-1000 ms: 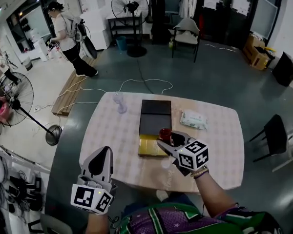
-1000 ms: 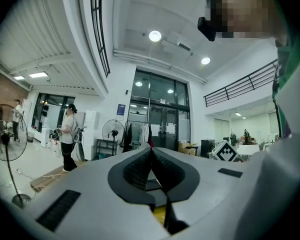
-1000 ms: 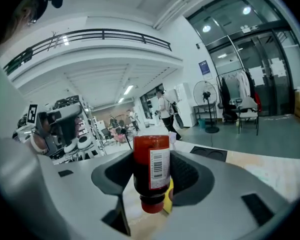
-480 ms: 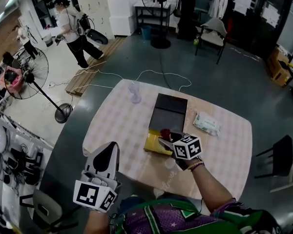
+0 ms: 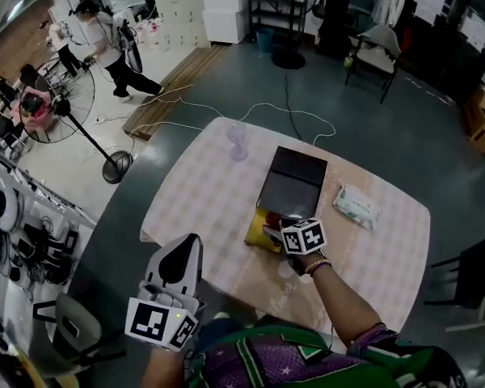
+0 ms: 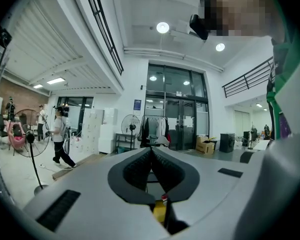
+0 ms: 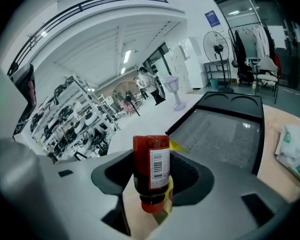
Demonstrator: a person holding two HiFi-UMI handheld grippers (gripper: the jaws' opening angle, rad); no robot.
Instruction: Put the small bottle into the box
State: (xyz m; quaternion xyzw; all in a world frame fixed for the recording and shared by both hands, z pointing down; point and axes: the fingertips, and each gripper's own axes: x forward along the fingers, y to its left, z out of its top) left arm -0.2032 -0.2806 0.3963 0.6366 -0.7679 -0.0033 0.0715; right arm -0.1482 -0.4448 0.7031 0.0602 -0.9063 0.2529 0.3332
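Right tool (image 5: 273, 228) reached farther over box (image 5: 295, 180), arm outstretched, gripping small bottle (image 7: 151, 169), left tool (image 5: 183, 250) clenched empty

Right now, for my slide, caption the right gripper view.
Right gripper holds the small red bottle, with the dark box ahead.

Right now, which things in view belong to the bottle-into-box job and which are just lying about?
Job in hand: small bottle, gripped by the right gripper; box on the table.

Lying about: clear glass; wipes packet; left gripper, shut and empty.
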